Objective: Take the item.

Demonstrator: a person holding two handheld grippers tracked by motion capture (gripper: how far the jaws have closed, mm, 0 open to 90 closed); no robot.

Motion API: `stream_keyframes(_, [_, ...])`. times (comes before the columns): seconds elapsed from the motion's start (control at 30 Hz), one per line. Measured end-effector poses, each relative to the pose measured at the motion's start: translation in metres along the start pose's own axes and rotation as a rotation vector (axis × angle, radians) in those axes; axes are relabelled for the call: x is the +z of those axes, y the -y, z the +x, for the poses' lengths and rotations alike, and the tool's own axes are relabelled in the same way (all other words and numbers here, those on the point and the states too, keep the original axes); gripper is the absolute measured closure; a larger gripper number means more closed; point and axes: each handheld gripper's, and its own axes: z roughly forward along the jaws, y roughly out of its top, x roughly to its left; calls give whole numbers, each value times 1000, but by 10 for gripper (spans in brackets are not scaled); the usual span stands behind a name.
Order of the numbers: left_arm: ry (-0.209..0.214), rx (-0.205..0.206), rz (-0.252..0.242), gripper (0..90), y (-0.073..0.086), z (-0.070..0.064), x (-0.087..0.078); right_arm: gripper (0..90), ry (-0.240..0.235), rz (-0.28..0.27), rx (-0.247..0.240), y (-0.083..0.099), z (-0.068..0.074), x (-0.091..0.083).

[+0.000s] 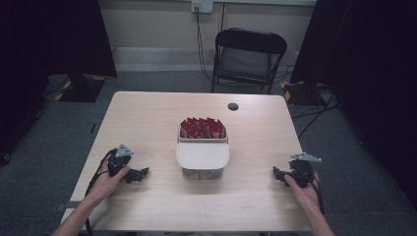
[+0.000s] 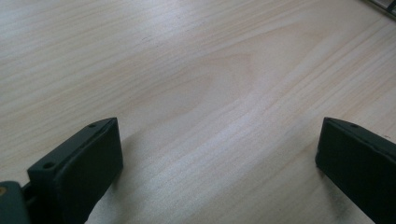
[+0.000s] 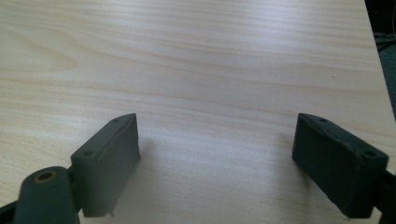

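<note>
chair: black folding chair (image 1: 248, 56) top center, past the far edge of the table
cable: dark cord (image 1: 200, 44) drops from a wall outlet (image 1: 201, 6) at the top, just left of the chair
curtains: black drapes (image 1: 54, 39) fill the upper left and upper right
floor: grey carpet (image 1: 44, 147) all around

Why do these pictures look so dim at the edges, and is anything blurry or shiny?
High view: dark curtains frame a lit table, soft overall. Left gripper view: pale glare streaks the wood, and the hand-held gripper throws soft shadows. Right gripper view: its hand-held gripper looks slightly blurred up close.
</note>
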Motion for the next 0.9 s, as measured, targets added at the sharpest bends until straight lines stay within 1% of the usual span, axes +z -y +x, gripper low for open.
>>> stream_keyframes(0.03, [-1, -4, -3, 0, 0, 0, 0, 145, -6, -15, 3, -1, 0, -2])
stream_keyframes(0.07, [0, 0, 0, 0, 0, 0, 0, 146, -7, -19, 2, -2, 1, -3])
stream_keyframes(0.13, [0, 0, 0, 0, 0, 0, 0, 146, 6, -32, 10, -2, 1, -4])
stream_keyframes(0.17, [0, 0, 0, 0, 0, 0, 0, 147, -4, -31, 17, -2, 1, -4])
stream_keyframes(0.27, [0, 0, 0, 0, 0, 0, 0, 154, -10, -46, 8, -3, 1, -7])
stream_keyframes(0.4, [0, 0, 0, 0, 0, 0, 0, 162, -39, -58, 6, -4, 1, -9])
stream_keyframes(0.47, [0, 0, 0, 0, 0, 0, 0, 182, -45, -45, 0, -5, 1, -10])
stream_keyframes(0.53, [0, 0, 0, 0, 0, 0, 0, 186, -54, -45, -3, -5, 1, -11])
stream_keyframes(0.63, [0, 0, 0, 0, 0, 0, 0, 197, -59, -57, -6, -6, 1, -13])
stream_keyframes(0.7, [0, 0, 0, 0, 0, 0, 0, 210, -68, -78, -5, -8, 1, -17])
stream_keyframes(0.73, [-1, -4, -3, 0, 0, 0, 0, 219, -74, -86, -8, -8, 1, -18])
stream_keyframes(0.83, [-1, -4, -3, 0, 0, 0, 0, 242, -111, -114, -21, -9, 2, -21])
stream_keyframes(0.9, [0, 0, 0, 0, 0, 0, 0, 255, -127, -117, -35, -10, 4, -22])
